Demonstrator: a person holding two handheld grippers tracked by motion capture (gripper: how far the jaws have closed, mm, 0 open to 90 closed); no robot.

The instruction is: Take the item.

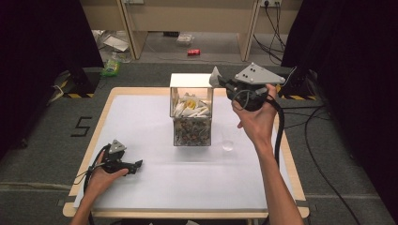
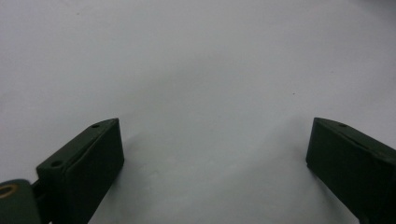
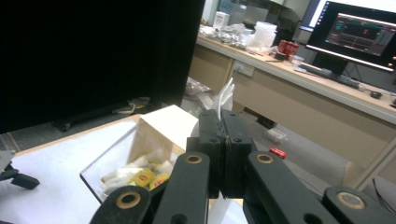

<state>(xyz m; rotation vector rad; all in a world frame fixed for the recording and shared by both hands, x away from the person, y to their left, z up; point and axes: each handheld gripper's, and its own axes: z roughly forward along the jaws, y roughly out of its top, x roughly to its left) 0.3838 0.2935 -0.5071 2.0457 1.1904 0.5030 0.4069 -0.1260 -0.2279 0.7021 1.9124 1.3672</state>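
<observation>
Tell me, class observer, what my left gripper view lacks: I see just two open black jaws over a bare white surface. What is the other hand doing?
Observer: The right gripper is raised beside the clear box, shut on a white packet.
Operator: What is in that box?
Observer: White and yellow packets lie in its upper compartment; the lower one holds a speckled fill I cannot identify.
Operator: Anything else on the table?
Observer: A small clear cup stands apart from the box, on its right in the high view.
Operator: Where is my gripper?
Observer: The left gripper rests low near the table's front left, away from the box.
</observation>
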